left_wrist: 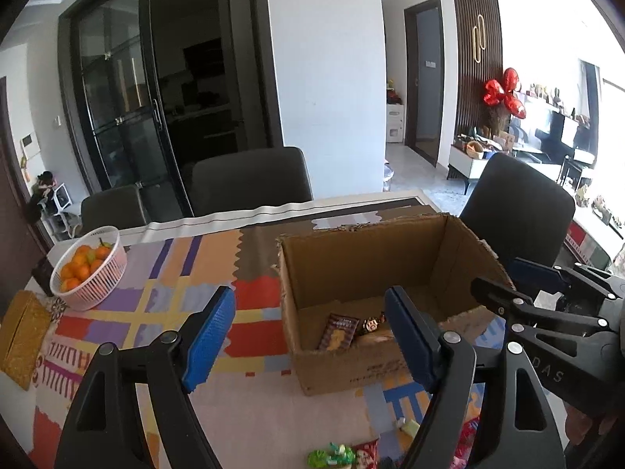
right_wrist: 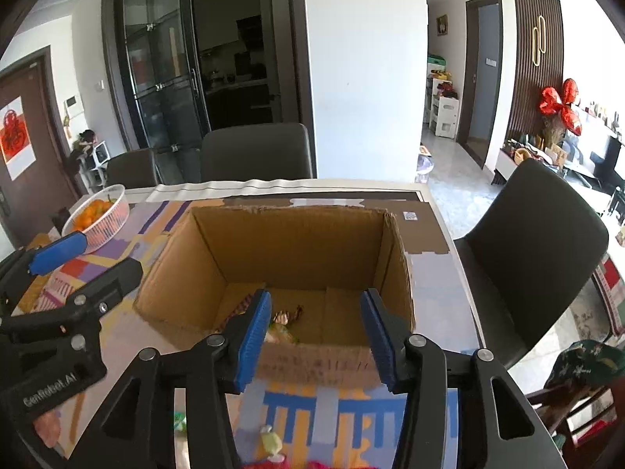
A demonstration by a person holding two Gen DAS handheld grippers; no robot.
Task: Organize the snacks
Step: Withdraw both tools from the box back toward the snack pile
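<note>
Both tools (left_wrist: 310, 338) (right_wrist: 316, 338) open above snack box (right_wrist: 297, 250)

On the black body of the left gripper (right_wrist: 54, 258), seen from the right wrist camera, we read the white brand text "CenRobot.AI". On the body of the right gripper (left_wrist: 519, 281), seen from the left wrist camera, we read only the letters "DAS"; the rest of this word is cut off. The front wall of the cardboard box (right_wrist: 320, 363) carries faint printed lines, but we cannot read them. A red paper sign (right_wrist: 11, 133) hangs on the brown door; its character is too small to read.
</note>
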